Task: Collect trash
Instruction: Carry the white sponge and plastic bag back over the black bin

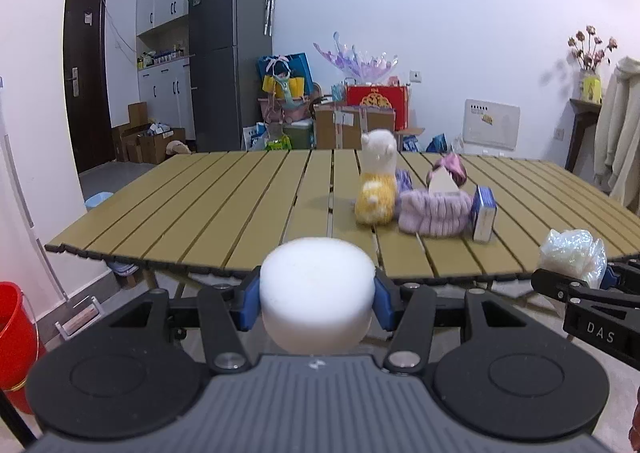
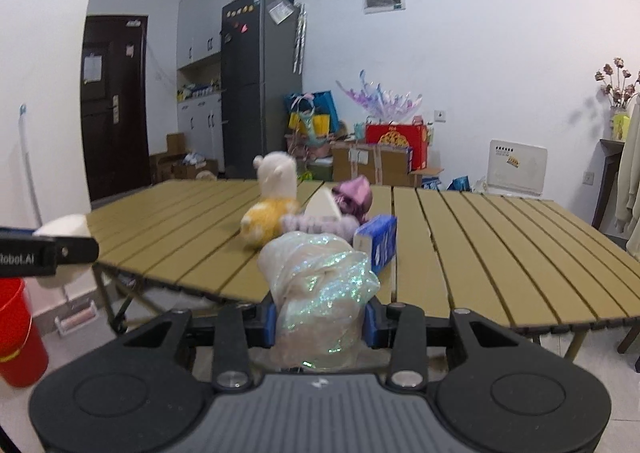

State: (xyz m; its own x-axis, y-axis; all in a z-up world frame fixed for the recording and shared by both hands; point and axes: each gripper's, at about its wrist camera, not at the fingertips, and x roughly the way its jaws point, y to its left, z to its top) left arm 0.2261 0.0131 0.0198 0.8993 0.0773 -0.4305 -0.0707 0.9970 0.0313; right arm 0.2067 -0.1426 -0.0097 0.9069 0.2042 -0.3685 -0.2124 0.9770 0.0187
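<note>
a red bucket (image 2: 18, 337) stands on the floor at far left, off the bench's left corner. the left claw (image 1: 316, 303) is partly open and clamped on a white foam puck (image 1: 316, 293), held off the slatted bench (image 1: 200, 205) just short of its near edge. mid-bench sit a plush toy (image 1: 376, 189), a purple knitted tissue cover (image 1: 434, 213) and a blue box (image 1: 484, 215) — close together. the right claw (image 2: 320, 323), narrower, pinches a crumpled iridescent plastic bag (image 2: 320, 293) — also before the near edge.
</note>
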